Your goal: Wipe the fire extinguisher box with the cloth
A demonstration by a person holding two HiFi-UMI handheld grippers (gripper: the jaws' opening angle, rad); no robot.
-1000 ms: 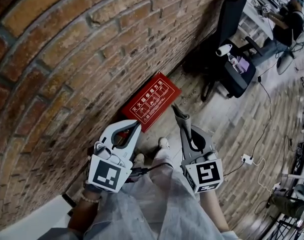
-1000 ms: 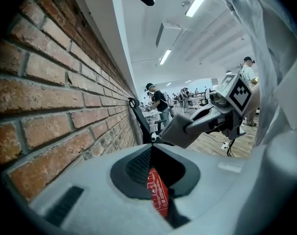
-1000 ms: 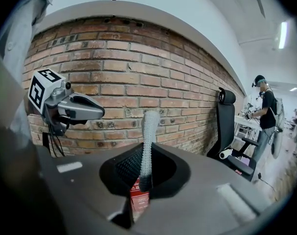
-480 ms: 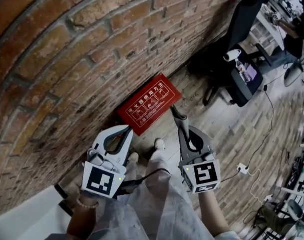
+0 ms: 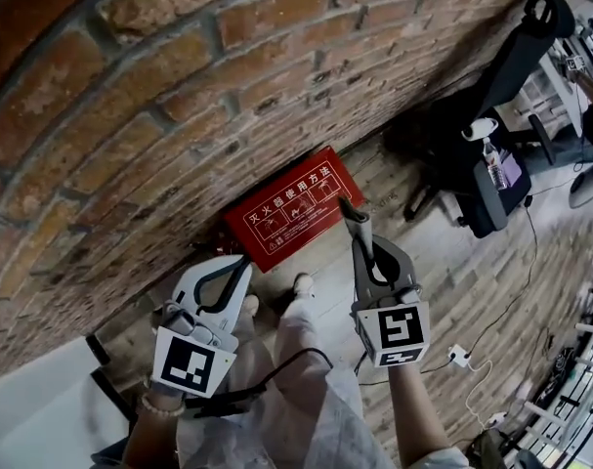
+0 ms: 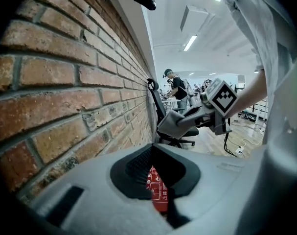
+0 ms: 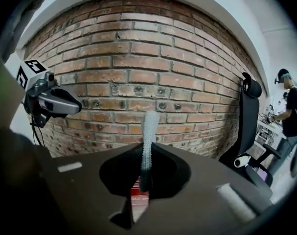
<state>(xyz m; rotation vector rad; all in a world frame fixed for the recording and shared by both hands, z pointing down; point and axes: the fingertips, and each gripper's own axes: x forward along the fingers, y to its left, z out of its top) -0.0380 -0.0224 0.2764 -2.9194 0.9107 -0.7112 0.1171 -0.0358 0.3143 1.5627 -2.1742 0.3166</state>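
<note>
The left gripper (image 5: 239,264) and the right gripper (image 5: 362,242) are held low, aimed at the foot of the brick wall (image 5: 179,115). The left's jaws are closed on nothing. The right pinches a grey cloth (image 5: 351,210), which sticks out past its tips. The red fire extinguisher box (image 5: 291,206) lies flat against the wall, long axis along it, printed face up. An office chair (image 5: 491,164) stands nearby.

The fire extinguisher box (image 5: 291,208) is red with white print — the brick wall (image 5: 179,96) rust-brown, grey-mortared. The cloth (image 7: 147,141) is pale grey, waffle-textured — the floor (image 5: 452,272) grey-brown planks.
</note>
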